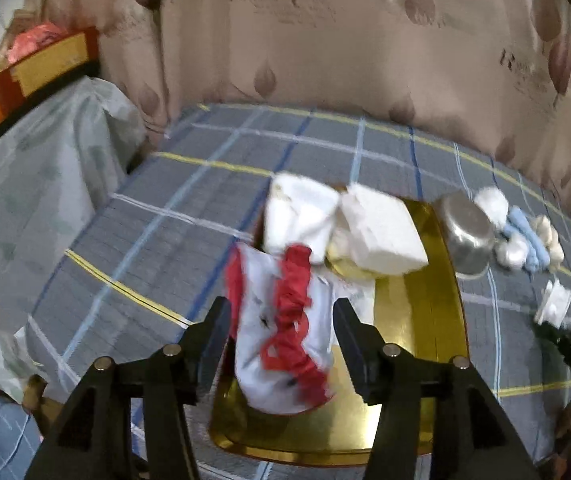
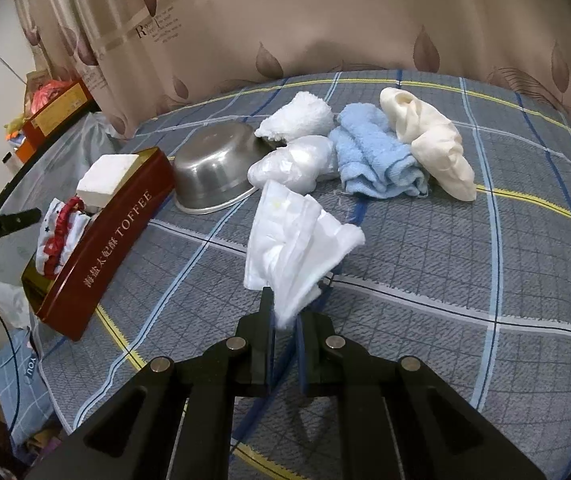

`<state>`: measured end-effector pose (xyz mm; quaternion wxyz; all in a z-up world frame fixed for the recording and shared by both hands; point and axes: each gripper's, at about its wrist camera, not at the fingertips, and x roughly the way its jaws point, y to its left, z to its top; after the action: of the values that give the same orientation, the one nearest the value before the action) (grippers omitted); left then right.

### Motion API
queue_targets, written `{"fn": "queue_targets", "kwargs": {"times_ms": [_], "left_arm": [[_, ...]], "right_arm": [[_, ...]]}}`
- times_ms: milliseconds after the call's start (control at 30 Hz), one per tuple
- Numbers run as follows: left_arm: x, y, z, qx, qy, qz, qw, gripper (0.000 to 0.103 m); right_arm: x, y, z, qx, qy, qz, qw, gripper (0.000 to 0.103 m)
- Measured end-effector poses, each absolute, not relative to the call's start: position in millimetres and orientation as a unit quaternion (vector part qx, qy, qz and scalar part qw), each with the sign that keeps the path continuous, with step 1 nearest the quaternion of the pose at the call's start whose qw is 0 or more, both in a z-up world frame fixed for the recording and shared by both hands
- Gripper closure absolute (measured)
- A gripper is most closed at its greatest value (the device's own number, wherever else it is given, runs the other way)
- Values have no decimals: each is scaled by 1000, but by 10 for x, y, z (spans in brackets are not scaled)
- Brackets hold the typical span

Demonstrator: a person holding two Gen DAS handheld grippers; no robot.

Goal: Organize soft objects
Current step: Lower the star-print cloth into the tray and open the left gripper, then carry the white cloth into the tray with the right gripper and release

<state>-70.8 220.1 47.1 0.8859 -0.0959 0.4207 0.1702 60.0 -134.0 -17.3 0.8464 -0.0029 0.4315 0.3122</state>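
My left gripper [image 1: 281, 320] is open above the gold inside of the red toffee tin [image 1: 417, 320], its fingers either side of a white and red cloth [image 1: 285, 328] that lies in the tin. A white foam block [image 1: 381, 232] and a white towel [image 1: 297, 216] sit at the tin's far end. My right gripper [image 2: 285, 320] is shut on a white folded cloth [image 2: 293, 240], held just above the bed. In the right wrist view the tin [image 2: 101, 248] stands at the left, with the white and red cloth [image 2: 61, 236] inside it.
A steel bowl [image 2: 213, 172] lies tilted beside the tin. Behind it lie a white fluffy towel [image 2: 301, 116], a clear plastic bundle [image 2: 293, 164], a blue towel [image 2: 377, 152] and a cream cloth [image 2: 433, 140]. A curtain hangs behind the checked bedspread [image 2: 465, 264]. Boxes [image 1: 45, 64] stand at the far left.
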Motion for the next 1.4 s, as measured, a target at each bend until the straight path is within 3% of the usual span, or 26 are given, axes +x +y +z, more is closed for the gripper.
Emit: {"fn": "queue_targets", "kwargs": {"times_ms": [367, 633, 933, 1400], "left_arm": [[-1372, 2225, 727, -174, 371, 207, 888, 46], [-1883, 1802, 650, -99, 356, 267, 890, 46], [-1956, 1877, 576, -102, 354, 281, 886, 46], [-2019, 2094, 583, -149, 358, 282, 877, 46]], "right_arm": [[581, -1337, -170, -6, 431, 314, 846, 94], [376, -1111, 110, -13, 418, 345, 840, 94], [60, -121, 620, -29, 398, 453, 798, 93], [129, 1259, 314, -96, 458, 491, 735, 91]]}}
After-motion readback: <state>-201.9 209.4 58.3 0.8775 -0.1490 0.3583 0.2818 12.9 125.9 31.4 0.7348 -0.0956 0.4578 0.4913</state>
